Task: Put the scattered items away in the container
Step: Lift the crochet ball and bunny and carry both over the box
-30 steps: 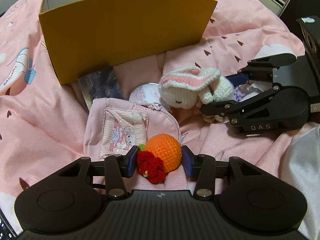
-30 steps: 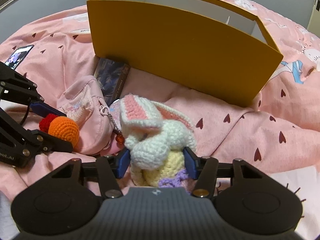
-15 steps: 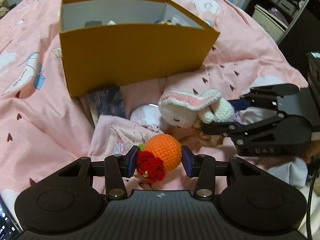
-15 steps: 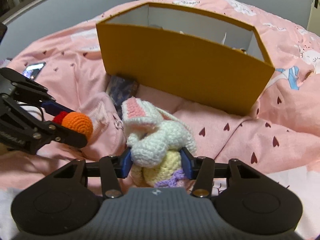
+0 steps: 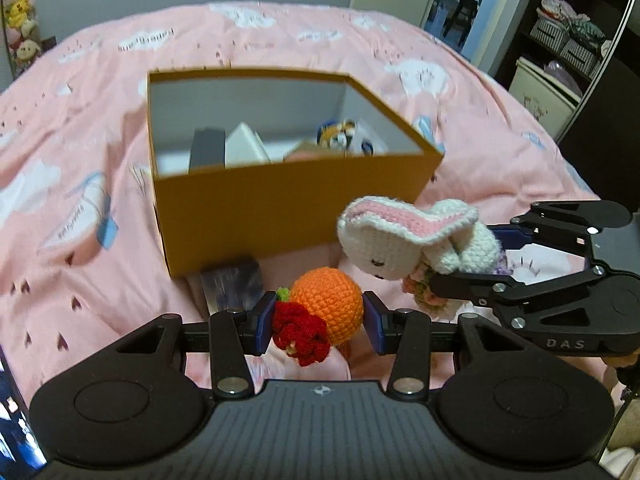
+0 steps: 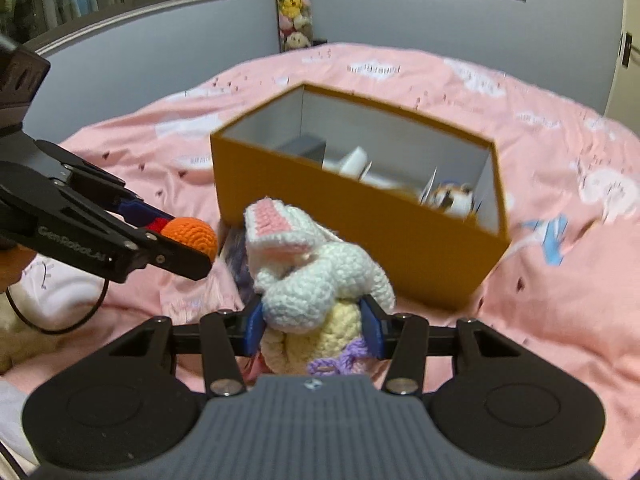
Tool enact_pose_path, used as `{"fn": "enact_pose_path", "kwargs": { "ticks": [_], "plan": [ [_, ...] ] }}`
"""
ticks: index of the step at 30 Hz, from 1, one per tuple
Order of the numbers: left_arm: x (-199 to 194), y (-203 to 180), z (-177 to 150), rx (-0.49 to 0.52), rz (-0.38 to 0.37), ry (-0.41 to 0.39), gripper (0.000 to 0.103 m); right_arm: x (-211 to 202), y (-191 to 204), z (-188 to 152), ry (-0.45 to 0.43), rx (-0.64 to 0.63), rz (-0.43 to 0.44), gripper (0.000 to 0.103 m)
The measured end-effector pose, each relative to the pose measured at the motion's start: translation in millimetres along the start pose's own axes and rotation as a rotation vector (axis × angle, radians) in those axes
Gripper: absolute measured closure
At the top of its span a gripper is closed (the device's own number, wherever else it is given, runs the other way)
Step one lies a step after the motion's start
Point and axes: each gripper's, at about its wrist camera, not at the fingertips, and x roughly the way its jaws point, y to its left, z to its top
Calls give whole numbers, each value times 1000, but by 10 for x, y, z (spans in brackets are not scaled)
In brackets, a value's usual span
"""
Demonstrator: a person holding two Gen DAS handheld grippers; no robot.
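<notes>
My left gripper (image 5: 318,322) is shut on a crocheted orange ball with a red flower (image 5: 326,306) and holds it in the air in front of the box. It also shows in the right wrist view (image 6: 192,234). My right gripper (image 6: 314,326) is shut on a crocheted white bunny (image 6: 316,276) with pink ears, also lifted; the bunny shows in the left wrist view (image 5: 384,246). The open yellow cardboard box (image 5: 280,208) stands on the pink bed and holds several items; it also shows in the right wrist view (image 6: 380,232).
A dark card or booklet (image 5: 234,284) lies on the pink bedspread (image 5: 80,216) against the box's front wall. Shelves with baskets (image 5: 568,44) stand at the far right. Plush toys (image 6: 294,8) hang on the far wall.
Both grippers have risen with their toys, so the box's inside now shows. The pink pouch and round mirror have dropped out of view below.
</notes>
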Motion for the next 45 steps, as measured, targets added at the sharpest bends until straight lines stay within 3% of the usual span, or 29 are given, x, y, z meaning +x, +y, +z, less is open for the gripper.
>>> {"fn": "enact_pose_path", "kwargs": {
  "ticks": [13,20,30,45],
  "plan": [
    [-230,-49,521,63,61,-147,51,-200,-111,520,-146,-72,-54,51],
    [-206,2,809,75,81,-198,51,-114,-229,817,-185,-107,-55,51],
    [-47,248,1259,101,121,-211,51,341,-487,1271,-151,-165,-57,51],
    [773,757,1570,38,164,-88,51,1318,-733,1485,3,-213,-65,51]
  ]
}}
